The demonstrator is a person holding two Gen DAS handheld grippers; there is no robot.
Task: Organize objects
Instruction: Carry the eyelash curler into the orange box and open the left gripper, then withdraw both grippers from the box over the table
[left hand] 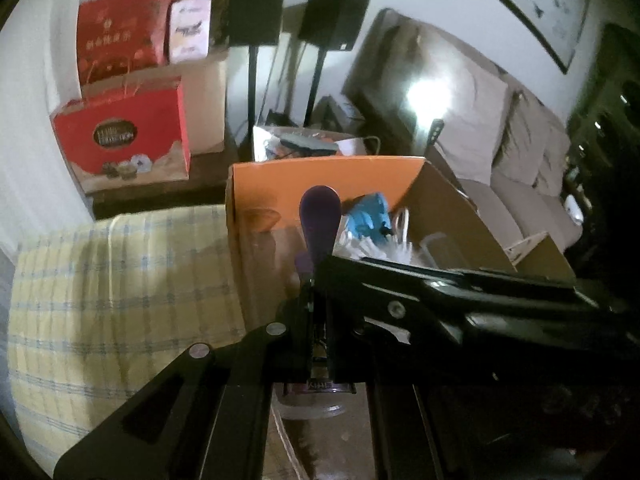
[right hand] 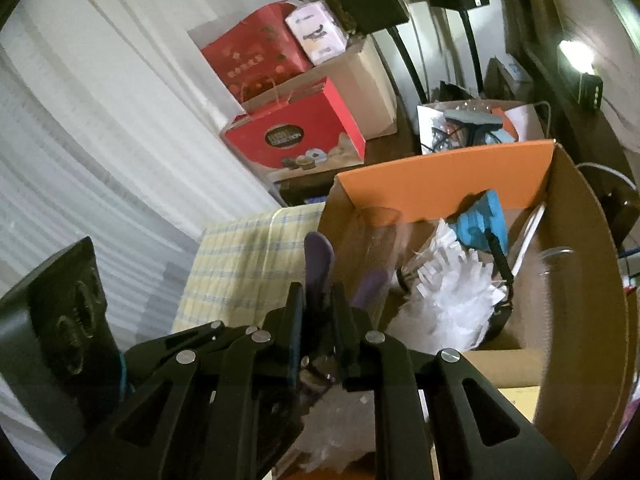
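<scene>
A purple paddle-shaped tool stands upright between the fingers of my left gripper, which is shut on its handle over a cardboard box with an orange flap. In the right wrist view the same purple tool sits between the fingers of my right gripper, which is shut on it too, at the box's left wall. Inside the box lie a blue object, white shredded paper and a clear cup.
A yellow checked cloth lies left of the box. Red gift boxes and a paper bag stack by the white curtain. Two black speakers on stands stand behind, with another full carton. A beige sofa is at right.
</scene>
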